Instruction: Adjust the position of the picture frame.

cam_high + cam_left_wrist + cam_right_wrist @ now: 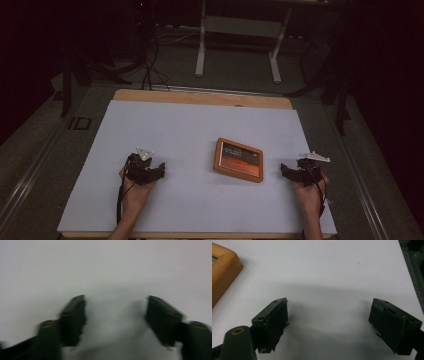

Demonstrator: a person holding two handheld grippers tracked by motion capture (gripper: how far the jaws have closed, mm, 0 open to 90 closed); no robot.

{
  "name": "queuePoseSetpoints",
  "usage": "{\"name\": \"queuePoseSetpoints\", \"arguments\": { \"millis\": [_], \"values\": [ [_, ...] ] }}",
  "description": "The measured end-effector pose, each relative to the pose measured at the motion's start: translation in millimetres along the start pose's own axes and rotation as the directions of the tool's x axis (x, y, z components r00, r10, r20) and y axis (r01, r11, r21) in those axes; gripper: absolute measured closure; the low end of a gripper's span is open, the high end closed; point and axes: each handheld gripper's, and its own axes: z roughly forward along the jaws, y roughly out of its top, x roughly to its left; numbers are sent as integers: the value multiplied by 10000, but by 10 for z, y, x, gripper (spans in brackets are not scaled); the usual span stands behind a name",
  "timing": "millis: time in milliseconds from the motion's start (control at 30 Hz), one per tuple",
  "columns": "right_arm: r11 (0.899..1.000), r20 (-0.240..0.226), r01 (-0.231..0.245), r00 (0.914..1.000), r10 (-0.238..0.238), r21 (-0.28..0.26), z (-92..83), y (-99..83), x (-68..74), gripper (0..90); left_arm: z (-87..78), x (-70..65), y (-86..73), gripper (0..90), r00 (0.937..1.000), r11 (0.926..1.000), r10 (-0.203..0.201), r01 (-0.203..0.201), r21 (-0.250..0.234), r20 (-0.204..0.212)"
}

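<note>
Black jaws of the right gripper [328,322] are standing wide apart over bare white sheet, holding nothing; the left gripper [116,320], blurred, is gaping empty too. Both are resting low in the high view, so the reach seems not yet begun. Next, the right gripper [292,171] likely needs to swing toward the orange-framed tablet [239,159] lying flat at centre-right. Nothing is blocking the white table cover [190,125].
</note>
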Motion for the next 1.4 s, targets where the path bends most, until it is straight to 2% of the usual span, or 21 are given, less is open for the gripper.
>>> {"name": "queuePoseSetpoints", "arguments": {
  "millis": [67, 133, 167, 200, 300, 367, 433, 533, 600, 667, 767, 1000, 1400],
  "values": [
    [10000, -13, 22, 10000, -22, 8, -8, -2, 0, 160, -23, 37, 15, 467, 9999, 9999, -11, 8, 129, 170],
    [10000, -26, 53, 10000, -53, -14, -15, -5, 1, 174, -32, 44, 24, 500, 9995, 9998, -16, 10, 181, 310],
    [9999, -27, 98, 9999, -98, -28, -22, -6, 4, 200, -78, 34, 46, 500, 9981, 9996, 226, -236, 164, 579],
    [9996, -187, 273, 9994, -274, -82, -50, -4, 32, 255, -95, 19, 52, 506, 9970, 9991, 393, -401, 112, 661],
    [9981, -473, 537, 9974, -551, -310, -77, 23, 100, 315, -136, -24, 54, 537, 9919, 9976, 688, -673, -174, 1066],
    [9960, -757, 715, 9943, -754, -536, -102, 54, 151, 413, -169, -49, 47, 552, 9890, 9962, 833, -796, -342, 1225],
    [9929, -1156, 993, 9876, -1065, -657, -131, 83, 196, 572, -205, -59, 44, 570, 9855, 9951, 903, -835, -528, 1435],
    [9877, -1497, 1295, 9785, -1415, -871, -160, 134, 252, 745, -241, -58, 51, 588, 9833, 9927, 1043, -937, -760, 1495],
    [9846, -1682, 1395, 9733, -1560, -1059, -165, 183, 277, 835, -246, -43, 52, 589, 9837, 9930, 978, -863, -807, 1508],
    [9827, -1798, 1393, 9706, -1599, -1220, -146, 242, 290, 889, -239, -26, 50, 598, 9835, 9937, 871, -744, -844, 1588],
    [9833, -2019, 1316, 9670, -1553, -1258, -74, 325, 308, 899, -235, -3, 51, 598, 9826, 9942, 803, -669, -841, 1676],
    [9829, -2222, 1449, 9605, -1673, -1137, 151, 419, 416, 899, -214, 16, 55, 598, 9786, 9948, 603, -428, -922, 1968],
    [9837, -2666, 1632, 9473, -1776, -757, 403, 614, 538, 900, -203, 11, 56, 571, 9797, 9951, 544, -372, -918, 1930]
  ]
}}
